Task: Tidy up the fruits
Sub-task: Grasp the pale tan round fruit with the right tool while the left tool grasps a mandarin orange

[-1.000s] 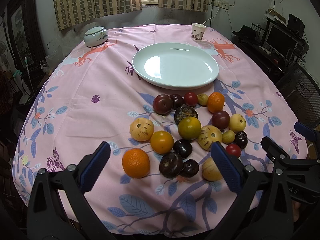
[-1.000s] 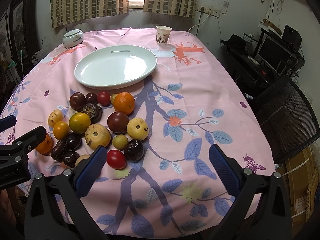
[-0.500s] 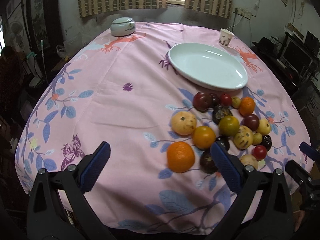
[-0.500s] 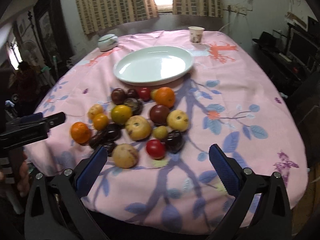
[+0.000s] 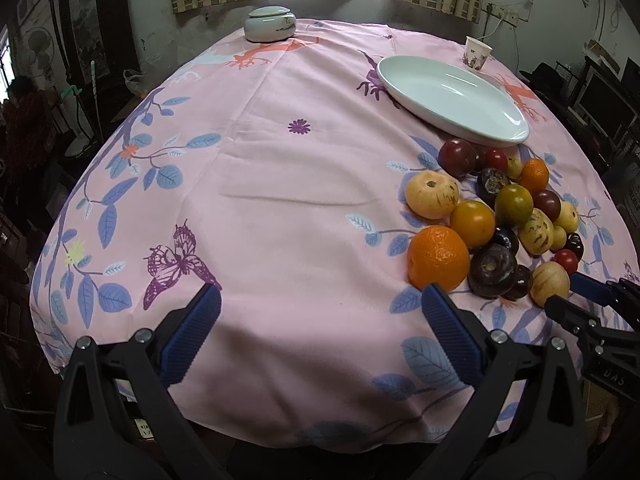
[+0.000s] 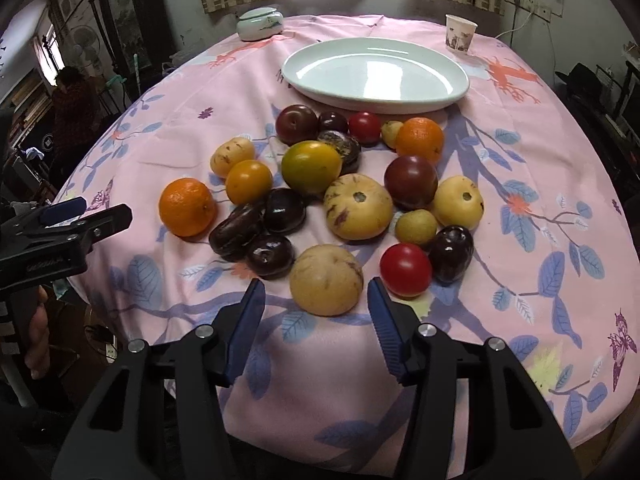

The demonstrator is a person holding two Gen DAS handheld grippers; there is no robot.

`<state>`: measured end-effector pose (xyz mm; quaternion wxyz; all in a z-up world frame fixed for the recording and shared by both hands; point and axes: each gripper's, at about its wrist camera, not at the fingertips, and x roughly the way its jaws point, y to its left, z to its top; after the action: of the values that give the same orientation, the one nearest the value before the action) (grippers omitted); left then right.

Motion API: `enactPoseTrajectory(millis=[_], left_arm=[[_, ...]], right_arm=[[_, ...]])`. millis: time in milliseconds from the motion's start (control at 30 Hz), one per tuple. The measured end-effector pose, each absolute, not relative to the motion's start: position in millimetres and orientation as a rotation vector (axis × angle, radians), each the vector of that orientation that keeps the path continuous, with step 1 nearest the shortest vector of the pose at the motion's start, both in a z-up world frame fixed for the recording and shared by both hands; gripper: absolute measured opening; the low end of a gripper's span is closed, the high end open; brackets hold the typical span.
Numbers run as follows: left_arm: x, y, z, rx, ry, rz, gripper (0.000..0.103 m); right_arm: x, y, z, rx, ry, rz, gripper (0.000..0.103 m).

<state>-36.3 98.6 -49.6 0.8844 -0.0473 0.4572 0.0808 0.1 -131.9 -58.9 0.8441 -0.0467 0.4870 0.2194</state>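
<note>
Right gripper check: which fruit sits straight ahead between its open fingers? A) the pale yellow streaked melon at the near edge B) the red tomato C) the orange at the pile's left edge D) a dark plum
A: in the right wrist view the right gripper stands open with the pale yellow streaked melon just beyond its tips, not yet gripped.

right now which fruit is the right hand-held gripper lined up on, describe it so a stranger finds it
Start at the white plate and come down through the fruit pile to its near edge. The pale yellow fruit sits there, streaked faint purple, left of a red tomato.
</note>
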Motion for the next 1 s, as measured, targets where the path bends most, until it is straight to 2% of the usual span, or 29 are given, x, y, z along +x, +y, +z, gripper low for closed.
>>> enactPoseTrajectory(millis=[33,67,133,533,633,667,700,733,833,900,1000], left_arm=[[-34.7,96.3,-50.6,-0.091,0.953,0.161,0.101],[-32.4,93.6,-52.1,-0.084,0.953,0.157,0.101],[-26.0,87.5,-57.5,-0.067,0.968,0.15,0.101],[-5.5,49.7,-66.7,-0.043,0.987,0.031,0.101],[0.1,48.8,-70.2,-0.08,0.995,0.025,0.095],[2.4,49.8,-71.4,-0.095,0.995,0.024,0.087],[5.2,50.6,-74.4,-0.108,1.006,0.02,0.07],[8.9,50.9,-79.7,-0.123,1.028,0.007,0.061],[9.9,42.2,-84.7,-0.085,1.021,0.021,0.056],[5.9,44.3,-80.7,-0.129,1.002,0.005,0.041],[2.5,46.5,-71.5,-0.137,0.975,0.005,0.041]], right_arm=[[4.2,-131.5,-63.6,-0.094,1.041,0.468,0.052],[9.2,-129.2,-69.7,-0.094,1.052,0.465,0.043],[15.8,-127.2,-77.4,-0.101,1.037,0.462,0.04],[-1.2,-165.9,-51.8,-0.058,0.975,0.403,0.04],[-3.2,-169.3,-50.6,-0.044,0.971,0.417,0.04],[-3.8,-168.8,-50.2,-0.045,0.97,0.422,0.04],[-3.8,-168.5,-50.3,-0.045,0.97,0.426,0.04],[-4.1,-168.4,-50.7,-0.044,0.972,0.43,0.04],[-3.5,-169.5,-53.7,-0.034,0.985,0.433,0.04],[-3.8,-170.8,-52.4,-0.028,0.983,0.434,0.04],[-5.7,-170.6,-48.0,-0.023,0.963,0.443,0.04]])
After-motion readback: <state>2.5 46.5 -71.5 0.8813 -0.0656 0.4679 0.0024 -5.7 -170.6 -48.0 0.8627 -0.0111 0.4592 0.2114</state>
